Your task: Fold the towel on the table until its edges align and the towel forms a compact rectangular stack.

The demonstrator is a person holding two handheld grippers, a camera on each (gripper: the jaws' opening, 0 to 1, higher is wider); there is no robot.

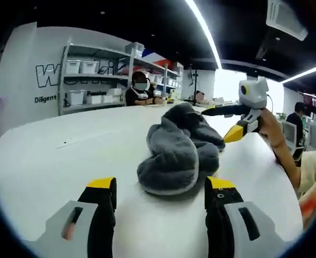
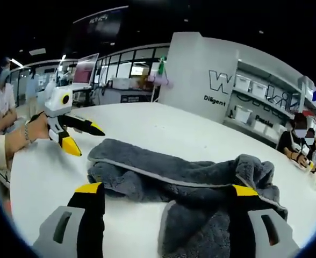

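A grey towel (image 1: 179, 153) lies crumpled in a heap on the white table (image 1: 66, 145). My left gripper (image 1: 160, 185) is open just short of the heap's near side, with nothing between its jaws. The right gripper (image 1: 216, 125), held by a hand, is open at the heap's far right side. In the right gripper view the towel (image 2: 185, 174) spreads out long and rumpled, with a pale hem line. My right gripper (image 2: 166, 188) stands open over its near edge, the right jaw above the cloth. The left gripper (image 2: 88, 141) is open by the towel's left end.
The table (image 2: 147, 121) stretches wide around the towel. Shelves with white bins (image 1: 88, 80) stand along the lettered back wall. People sit beyond the table's far edge (image 1: 139, 94), and another person (image 2: 5, 107) is at the left of the right gripper view.
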